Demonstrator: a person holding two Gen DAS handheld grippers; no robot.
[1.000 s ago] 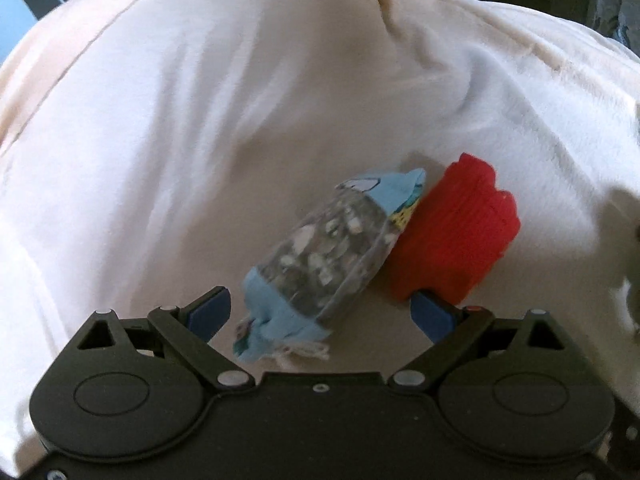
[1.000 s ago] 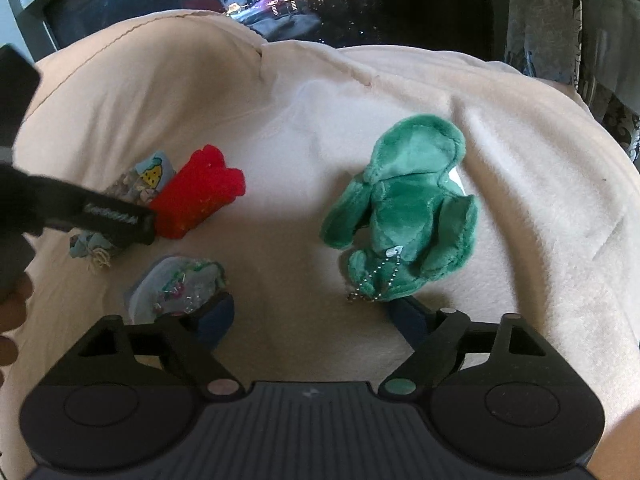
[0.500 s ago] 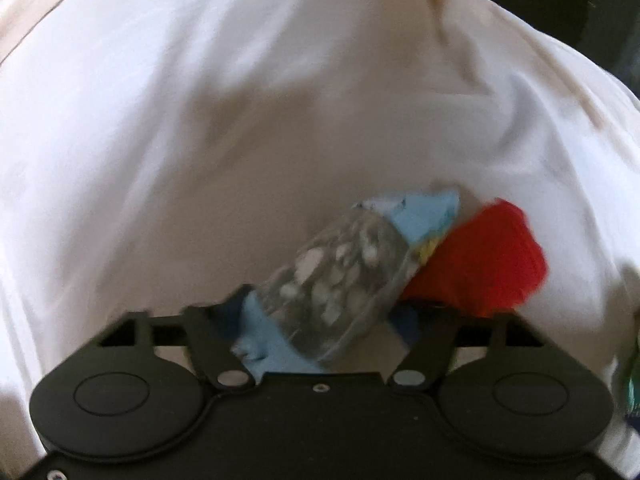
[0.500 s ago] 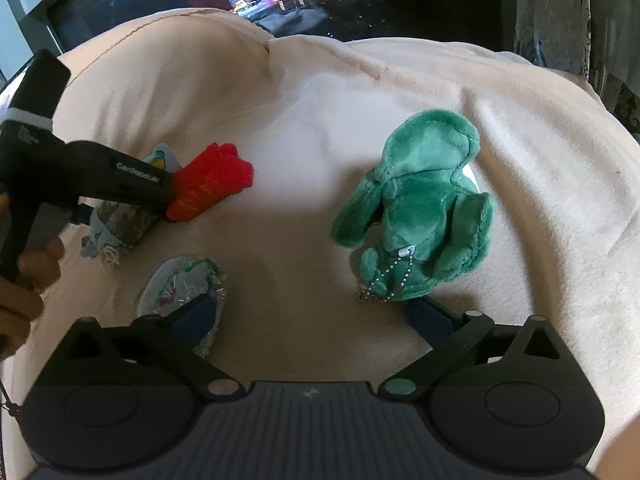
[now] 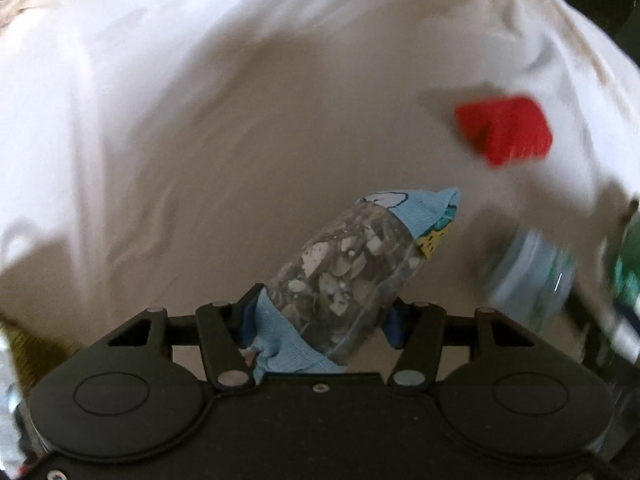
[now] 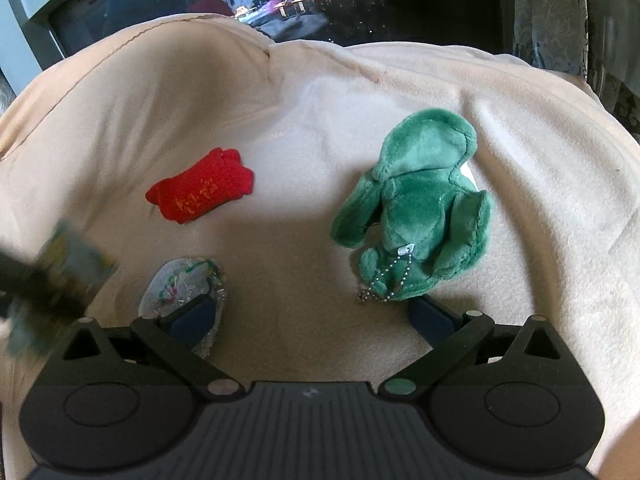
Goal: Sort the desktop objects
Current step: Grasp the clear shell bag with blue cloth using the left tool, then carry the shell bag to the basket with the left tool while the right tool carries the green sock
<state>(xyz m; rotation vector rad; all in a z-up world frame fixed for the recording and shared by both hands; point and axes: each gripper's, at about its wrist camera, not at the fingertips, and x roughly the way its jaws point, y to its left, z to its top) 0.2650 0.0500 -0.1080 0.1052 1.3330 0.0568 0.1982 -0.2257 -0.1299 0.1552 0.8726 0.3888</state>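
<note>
- left gripper (image 5: 320, 316) clamped on the snack pack (image 5: 352, 276), now lifted clear of the red pouch (image 5: 506, 130) to its far right.
- right gripper (image 6: 310, 314) spread apart; bare blanket (image 6: 296, 248) between its fingers, green plush (image 6: 420, 208) just ahead-right.

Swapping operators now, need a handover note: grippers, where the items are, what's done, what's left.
Left gripper: shut on the snack pack, lifted off the blanket.
Right gripper: open, holding nothing, low over the blanket between bead bag and green plush.
Red pouch lies alone on the blanket.
Done: pack picked up. Left: place it, then sort pouch, bead bag and plush.
</note>
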